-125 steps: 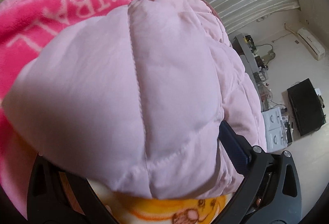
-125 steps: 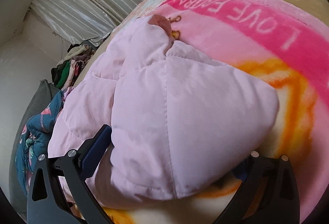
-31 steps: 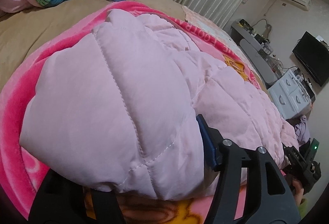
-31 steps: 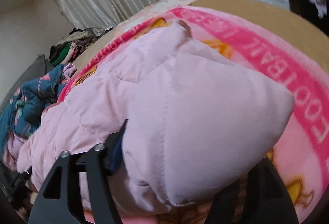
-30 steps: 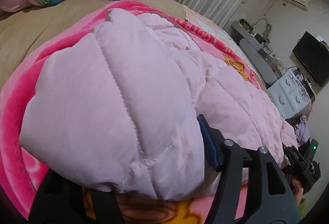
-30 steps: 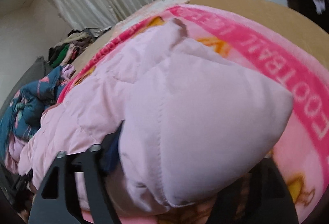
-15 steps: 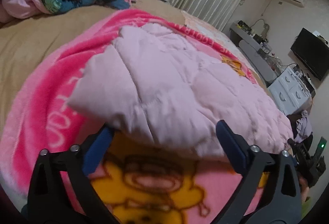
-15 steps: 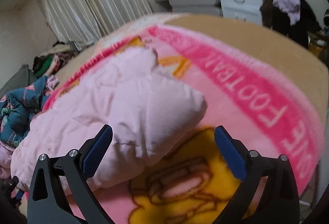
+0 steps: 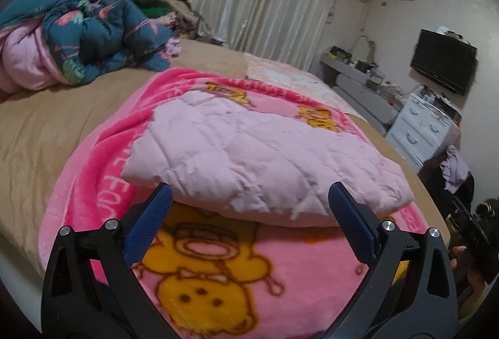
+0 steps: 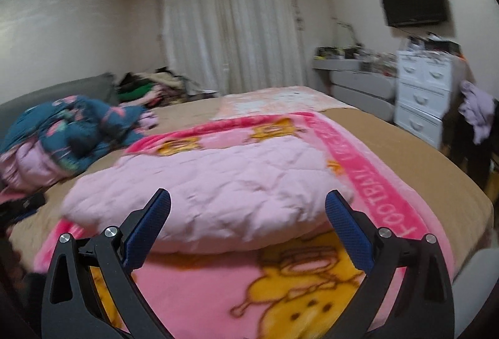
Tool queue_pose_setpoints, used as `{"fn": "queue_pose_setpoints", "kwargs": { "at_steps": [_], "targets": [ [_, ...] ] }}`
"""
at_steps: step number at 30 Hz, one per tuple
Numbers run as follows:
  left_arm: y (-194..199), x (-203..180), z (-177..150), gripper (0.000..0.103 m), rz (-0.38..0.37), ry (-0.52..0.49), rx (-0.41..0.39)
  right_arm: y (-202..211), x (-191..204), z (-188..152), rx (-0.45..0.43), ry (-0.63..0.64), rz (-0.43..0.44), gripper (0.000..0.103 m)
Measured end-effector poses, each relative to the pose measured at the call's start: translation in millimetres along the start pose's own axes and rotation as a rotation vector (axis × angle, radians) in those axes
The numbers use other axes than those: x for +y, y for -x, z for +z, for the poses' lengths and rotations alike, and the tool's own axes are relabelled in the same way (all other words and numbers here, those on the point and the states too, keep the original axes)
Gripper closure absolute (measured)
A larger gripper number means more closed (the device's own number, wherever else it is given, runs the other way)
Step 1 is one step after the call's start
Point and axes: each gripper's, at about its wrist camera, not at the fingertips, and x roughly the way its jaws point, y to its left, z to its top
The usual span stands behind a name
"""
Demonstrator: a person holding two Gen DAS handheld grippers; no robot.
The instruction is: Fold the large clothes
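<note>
Folded pink jacket [image 9: 259, 158] on cartoon blanket [image 9: 218, 273], teal quilt heap [image 9: 90, 27] behind

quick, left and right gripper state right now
Left gripper: open, holding nothing; the folded pink quilted jacket lies beyond its fingertips.
Right gripper: open, holding nothing; the same jacket lies on the pink blanket.

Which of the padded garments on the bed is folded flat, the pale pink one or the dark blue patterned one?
The pale pink quilted jacket, folded flat on the cartoon blanket; the dark blue patterned jacket sits crumpled farther back.
</note>
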Motion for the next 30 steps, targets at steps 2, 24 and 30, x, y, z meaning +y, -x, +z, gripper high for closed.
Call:
{"fn": "queue_pose_setpoints", "kwargs": {
  "at_steps": [2,24,30],
  "targets": [
    [5.0,-8.4,-4.7,0.009,-0.011,-0.013,0.001,8.7,10.6,-2.7,0.015,0.016,0.037,0.004],
    [19.7,-8.8,-47.0,0.009,0.008,-0.077,0.069,33.1,69.4,-44.0,0.137,0.156,0.123,0.004],
    [20.4,-9.2,-46.3,0.009,0.008,-0.078,0.070,29.3,64.5,-42.9,0.135,0.139,0.110,0.004]
  ]
}}
